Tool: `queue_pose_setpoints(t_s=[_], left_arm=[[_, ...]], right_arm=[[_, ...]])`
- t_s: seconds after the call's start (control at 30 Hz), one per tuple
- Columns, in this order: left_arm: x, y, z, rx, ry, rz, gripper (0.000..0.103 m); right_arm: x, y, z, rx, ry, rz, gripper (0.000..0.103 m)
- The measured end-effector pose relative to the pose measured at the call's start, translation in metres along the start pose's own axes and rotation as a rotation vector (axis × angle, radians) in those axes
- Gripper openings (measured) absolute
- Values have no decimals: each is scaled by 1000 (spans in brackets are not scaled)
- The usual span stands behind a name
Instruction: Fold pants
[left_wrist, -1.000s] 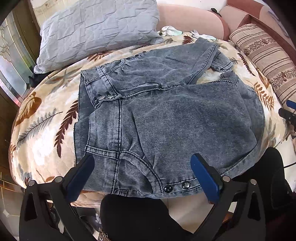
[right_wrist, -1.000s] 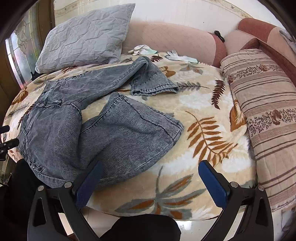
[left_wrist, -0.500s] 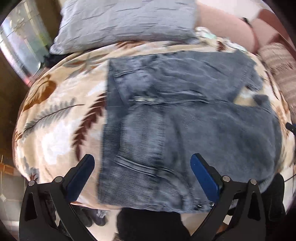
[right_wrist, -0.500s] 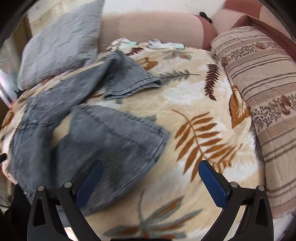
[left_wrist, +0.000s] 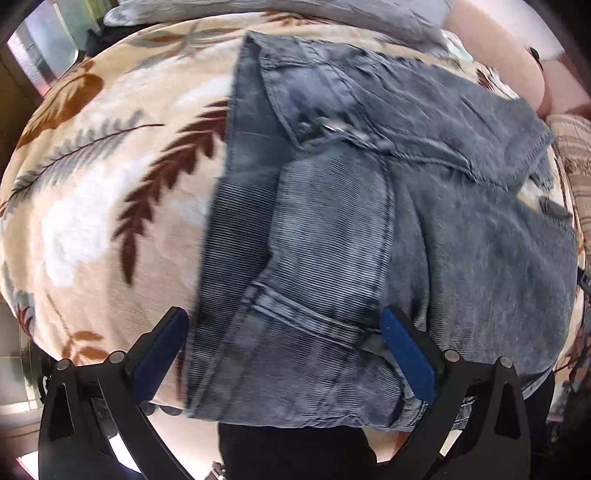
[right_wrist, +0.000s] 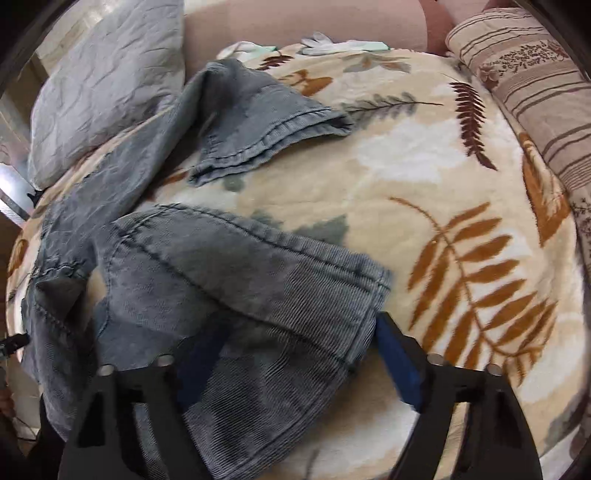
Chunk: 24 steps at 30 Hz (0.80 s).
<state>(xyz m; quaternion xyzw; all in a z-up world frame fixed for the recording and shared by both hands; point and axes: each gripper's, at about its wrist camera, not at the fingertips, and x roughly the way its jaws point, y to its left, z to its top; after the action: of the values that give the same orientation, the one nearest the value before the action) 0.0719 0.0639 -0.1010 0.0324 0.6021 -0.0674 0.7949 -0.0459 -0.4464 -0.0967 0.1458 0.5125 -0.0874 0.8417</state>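
Two grippers at the near edge of the pants, and no fold made yet.

You have the pants (left_wrist: 369, 229) spread over the leaf-print blanket (left_wrist: 92, 206), filling the centre and right of the left view with the waistband running down the middle; in the right view the two legs lie apart, one hem at upper centre, the other at lower centre. Your left gripper (left_wrist: 284, 350) is spread wide, its fingers straddling the waistband corner at the bottom of the frame, pinching nothing. Your right gripper (right_wrist: 291, 354) is spread too, with the nearer leg's hem between its fingers. By my reading you are only at the first grab: bringing one leg onto the other and every later fold remain.
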Motion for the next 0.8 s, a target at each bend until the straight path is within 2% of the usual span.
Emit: queue_pose_setpoints(t_s=[0.27,0.33,0.37,0.4,0.43,0.47,0.5,0.6,0.67,0.7,0.77,0.8], left_arm=[[-1,-17,5,39,-24,21,103],[2,-19,9,31,-34,4,101],[1,-20,10,27,-48,-15,82],[-2,-22,12,24,-55,-25,64],[-5,-24,13,22,-57,-40,56],[-9,-26,13,23,-58,-62,33],[-16,-28,13,22,-61,-74,13],[-43,-30,12,32,-112,-67,14],[-46,-29,8,39,-122,-36,15],[-41,-29,6,41,-110,-22,15],[-25,-28,2,45,-69,25,15],[-14,-20,-1,45,-32,48,15]], right_arm=[[3,0,3,21,5,9,82],[2,1,2,21,-14,22,76],[1,1,3,20,-27,30,60],[-1,1,4,20,-37,42,26],[-4,-1,4,28,-40,88,10],[-11,-4,3,46,-54,124,10],[-21,-6,3,44,-77,124,10],[-76,-21,-6,62,-218,140,9],[-110,-43,-21,99,-290,103,10],[-116,-57,-31,134,-288,87,10],[-108,-84,-54,198,-204,48,14],[-98,-98,-69,225,-141,25,19]])
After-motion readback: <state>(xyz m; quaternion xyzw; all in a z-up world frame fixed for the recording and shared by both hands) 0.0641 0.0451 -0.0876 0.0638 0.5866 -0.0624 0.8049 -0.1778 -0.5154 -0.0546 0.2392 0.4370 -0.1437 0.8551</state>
